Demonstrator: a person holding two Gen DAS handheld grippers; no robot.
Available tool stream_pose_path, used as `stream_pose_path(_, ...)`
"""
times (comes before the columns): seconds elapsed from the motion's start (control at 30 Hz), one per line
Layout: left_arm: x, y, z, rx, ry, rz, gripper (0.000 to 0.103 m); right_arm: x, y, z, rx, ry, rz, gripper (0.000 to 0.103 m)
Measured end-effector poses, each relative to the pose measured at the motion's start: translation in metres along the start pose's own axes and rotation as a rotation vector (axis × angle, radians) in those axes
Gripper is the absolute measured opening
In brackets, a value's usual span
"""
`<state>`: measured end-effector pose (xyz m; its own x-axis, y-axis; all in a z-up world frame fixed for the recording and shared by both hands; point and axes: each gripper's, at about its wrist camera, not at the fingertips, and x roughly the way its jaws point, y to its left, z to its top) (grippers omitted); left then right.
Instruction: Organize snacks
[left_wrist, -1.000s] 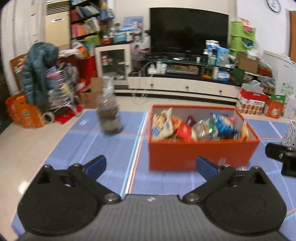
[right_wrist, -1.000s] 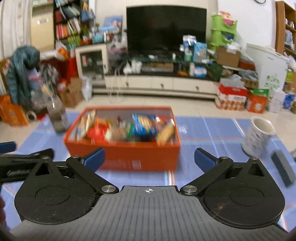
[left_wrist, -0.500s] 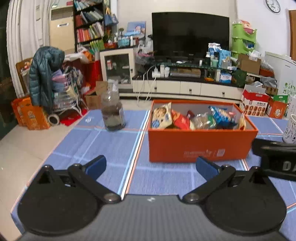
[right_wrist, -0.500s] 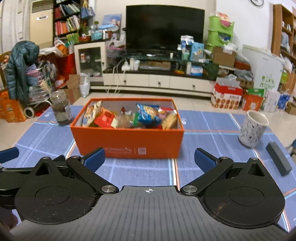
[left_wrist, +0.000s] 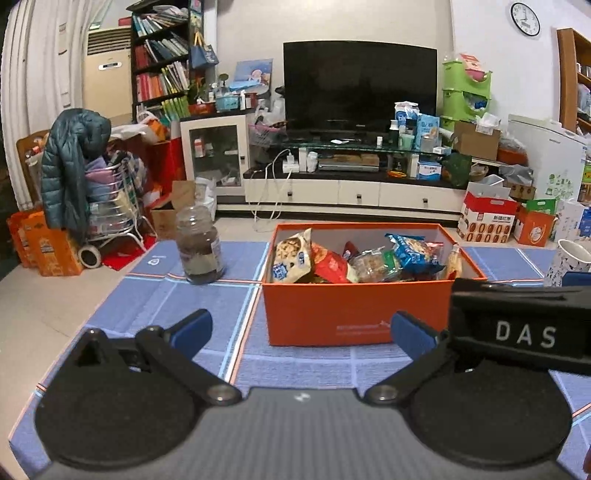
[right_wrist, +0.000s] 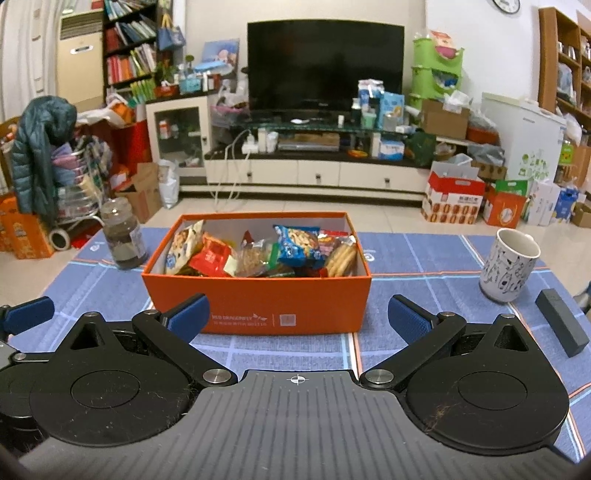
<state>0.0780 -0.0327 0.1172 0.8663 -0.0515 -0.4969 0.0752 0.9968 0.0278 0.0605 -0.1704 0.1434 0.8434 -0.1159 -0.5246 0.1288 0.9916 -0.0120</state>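
An orange box (left_wrist: 332, 314) (right_wrist: 258, 302) stands on the blue checked cloth, filled with several snack packets (left_wrist: 369, 254) (right_wrist: 258, 251). My left gripper (left_wrist: 301, 330) is open and empty, held back from the box's near left corner. My right gripper (right_wrist: 297, 317) is open and empty too, facing the box's front wall from a short way off. The right gripper's black body (left_wrist: 517, 332) shows at the right edge of the left wrist view. A blue fingertip (right_wrist: 29, 314) of the left gripper shows at the left edge of the right wrist view.
A glass jar (left_wrist: 199, 245) (right_wrist: 122, 236) with dark contents stands left of the box. A patterned white mug (right_wrist: 509, 264) (left_wrist: 567, 262) and a flat black block (right_wrist: 561, 326) lie to the right. Beyond the cloth (right_wrist: 424, 258) are bare floor, a TV cabinet and clutter.
Both grippers have drawn back and levelled out, so the box sits farther away and lower in view. The right gripper's body has come further into the left wrist view.
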Motion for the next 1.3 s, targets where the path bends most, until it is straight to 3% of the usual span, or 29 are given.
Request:
stream_pose_path(0.7, 0.017, -0.015, -0.020, -0.001, 0.119, -0.040, 0.102, 0.009, -0.014, -0.021, 0.001, 0.048, -0.011, 0.095)
stream_pose_path(0.87, 0.023, -0.021, -0.028, 0.023, 0.145, -0.018, 0.102, 0.017, -0.019, -0.032, 0.009, 0.061, -0.020, 0.095)
stream_pose_path(1.17, 0.023, -0.014, -0.023, -0.012, 0.127, 0.007, 0.102, 0.026, -0.035, -0.028, 0.026, 0.073, -0.044, 0.095)
stream_pose_path(1.3, 0.019, -0.013, -0.018, 0.016, 0.086, 0.063, 0.102, 0.028, -0.047, -0.027, 0.068, 0.081, -0.044, 0.095)
